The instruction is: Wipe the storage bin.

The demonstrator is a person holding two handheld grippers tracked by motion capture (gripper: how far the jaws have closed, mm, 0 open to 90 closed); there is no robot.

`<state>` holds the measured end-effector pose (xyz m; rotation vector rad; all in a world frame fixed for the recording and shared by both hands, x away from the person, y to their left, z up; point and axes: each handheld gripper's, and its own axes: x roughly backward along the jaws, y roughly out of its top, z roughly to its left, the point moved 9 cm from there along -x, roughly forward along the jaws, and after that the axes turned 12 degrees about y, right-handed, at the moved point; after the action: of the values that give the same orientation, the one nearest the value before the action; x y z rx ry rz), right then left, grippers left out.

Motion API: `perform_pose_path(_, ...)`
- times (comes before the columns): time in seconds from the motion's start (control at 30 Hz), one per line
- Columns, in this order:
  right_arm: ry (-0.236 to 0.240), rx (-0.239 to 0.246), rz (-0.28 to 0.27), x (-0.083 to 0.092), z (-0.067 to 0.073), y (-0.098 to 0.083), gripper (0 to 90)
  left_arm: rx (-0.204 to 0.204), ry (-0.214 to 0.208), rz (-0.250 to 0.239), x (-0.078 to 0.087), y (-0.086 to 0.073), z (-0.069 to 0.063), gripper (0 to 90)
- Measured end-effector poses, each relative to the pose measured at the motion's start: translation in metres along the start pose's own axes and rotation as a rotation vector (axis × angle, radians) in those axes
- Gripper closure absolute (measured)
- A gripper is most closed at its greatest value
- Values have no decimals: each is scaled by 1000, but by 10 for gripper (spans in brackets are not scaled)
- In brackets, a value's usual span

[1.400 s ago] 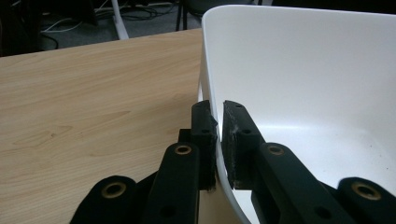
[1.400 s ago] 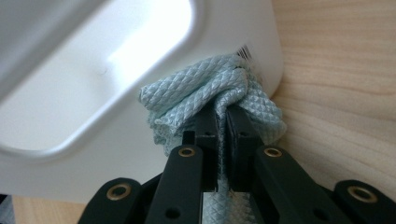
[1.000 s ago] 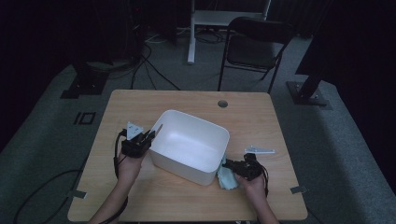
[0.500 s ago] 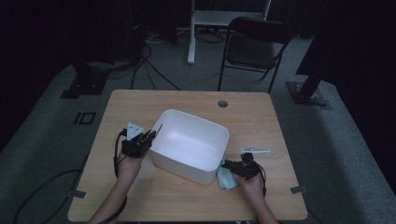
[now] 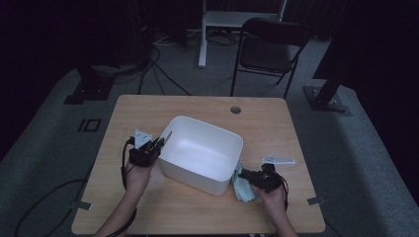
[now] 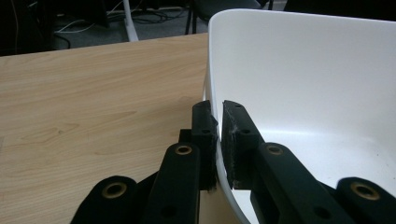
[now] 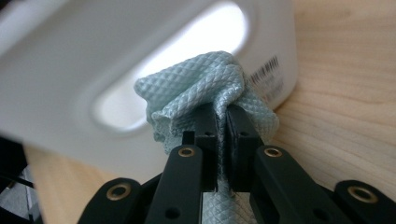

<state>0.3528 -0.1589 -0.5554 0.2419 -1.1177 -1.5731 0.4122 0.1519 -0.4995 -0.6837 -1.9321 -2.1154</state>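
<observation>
The left gripper is pinching the nine o'clock rim of the white rectangular plastic tub, steadying it. The right gripper is clamping the pale green waffle-weave cloth at the tub's four o'clock wall; lifting should clear the rim before swinging inward.

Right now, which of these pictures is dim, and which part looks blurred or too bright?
High view: dim, the room behind the table nearly black. Right gripper view: the white tub is blurred and glares, while the pale green cloth stays sharp. Left gripper view: evenly lit, tub wall clear.
</observation>
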Motion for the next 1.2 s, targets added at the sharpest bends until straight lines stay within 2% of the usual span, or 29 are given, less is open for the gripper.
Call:
perform_pose_path(0.27,73,44,-91,30,38,6,850,-3,1,3,0,0,0,843)
perform_pose_path(0.4,102,78,-99,30,54,9,850,-5,1,4,0,0,0,843)
perform_pose_path(0.5,109,93,-93,24,59,12,849,-5,0,3,0,0,0,843)
perform_pose_path(0.7,97,105,-60,10,58,8,850,-15,-15,7,-1,0,-1,842)
perform_pose_path(0.83,86,91,-58,6,52,4,851,-18,-14,7,0,0,-2,843)
perform_pose_path(0.9,95,80,-63,5,49,2,851,-17,-13,8,0,0,-2,843)
perform_pose_path(1.03,86,94,-60,4,48,2,851,-17,-10,6,0,0,-2,843)
perform_pose_path(1.1,66,96,-52,3,45,1,851,-16,-9,6,0,0,-2,843)
perform_pose_path(1.17,47,81,-23,-2,40,-5,852,-17,-13,7,0,0,-3,844)
perform_pose_path(1.2,55,70,-32,-4,38,-6,851,-21,-16,8,0,0,-3,843)
